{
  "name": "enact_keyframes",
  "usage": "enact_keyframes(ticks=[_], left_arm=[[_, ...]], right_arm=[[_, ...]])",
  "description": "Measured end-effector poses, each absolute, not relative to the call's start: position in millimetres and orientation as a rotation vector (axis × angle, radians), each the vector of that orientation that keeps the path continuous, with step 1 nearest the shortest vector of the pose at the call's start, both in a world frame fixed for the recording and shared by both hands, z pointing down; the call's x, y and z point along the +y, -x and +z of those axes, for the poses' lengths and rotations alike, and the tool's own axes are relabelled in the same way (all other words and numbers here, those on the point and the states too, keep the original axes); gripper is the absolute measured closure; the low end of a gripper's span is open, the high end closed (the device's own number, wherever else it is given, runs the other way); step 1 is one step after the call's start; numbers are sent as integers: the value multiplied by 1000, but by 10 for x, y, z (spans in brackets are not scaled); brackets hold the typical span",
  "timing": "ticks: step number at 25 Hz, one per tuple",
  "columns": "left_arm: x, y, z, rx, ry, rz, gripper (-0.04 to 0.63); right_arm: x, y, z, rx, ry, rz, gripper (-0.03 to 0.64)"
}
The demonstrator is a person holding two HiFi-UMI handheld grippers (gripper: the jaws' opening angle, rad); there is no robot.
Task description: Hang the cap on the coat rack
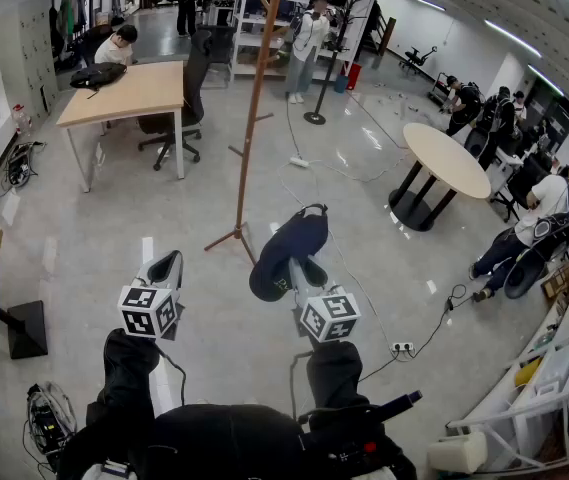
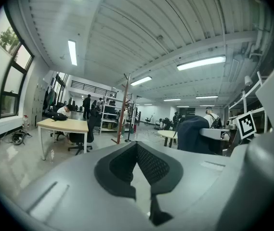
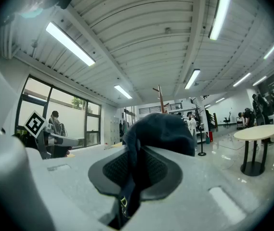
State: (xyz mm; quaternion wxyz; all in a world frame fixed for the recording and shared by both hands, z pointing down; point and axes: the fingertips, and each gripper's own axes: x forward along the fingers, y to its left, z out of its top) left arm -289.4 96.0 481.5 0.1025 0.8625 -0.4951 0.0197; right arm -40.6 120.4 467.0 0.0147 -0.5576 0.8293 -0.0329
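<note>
1. Navy cap (image 3: 162, 128) is clamped in the right gripper (image 3: 135, 171). The jaws are narrowed onto a fold of fabric and strap at the cap's rear edge. The crown bulges beyond the tips, and the gripper is held about level.
2. Left gripper (image 2: 137, 163) carries nothing. Its jaws are drawn together at the tips, with only floor showing behind them. In the head view it sits beside the right gripper, apart from the cap.
3. The cap is in the air above the floor. It is near the wooden coat rack (image 1: 253, 98) but short of it, and touches neither pole nor peg.
4. Assessment: the step in hand is the carry to the rack.
   - The pinch looks small, so a slow approach is advisable to stop the fabric slipping.
   - Raise the cap above a peg and turn its open underside toward that peg.
   - Lower until the peg bears the weight, and only then release.
   - The slender pole may rock if it is pushed.
5. The floor (image 1: 94, 258) is glossy pale grey and reflects the ceiling strip lights. Cables and a power strip (image 1: 299, 162) lie beyond the rack's feet.
6. The room is a large open workspace. A wooden desk (image 1: 129, 93) stands to the left, shelving at the back, and several people are seated or standing well away.
</note>
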Motion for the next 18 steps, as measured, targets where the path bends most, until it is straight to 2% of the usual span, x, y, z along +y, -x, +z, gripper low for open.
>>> enact_keyframes(ticks=[18], left_arm=[[952, 2807, 4857, -1464, -2540, 82, 594]], right_arm=[[1193, 303, 4672, 2557, 1720, -107, 578]])
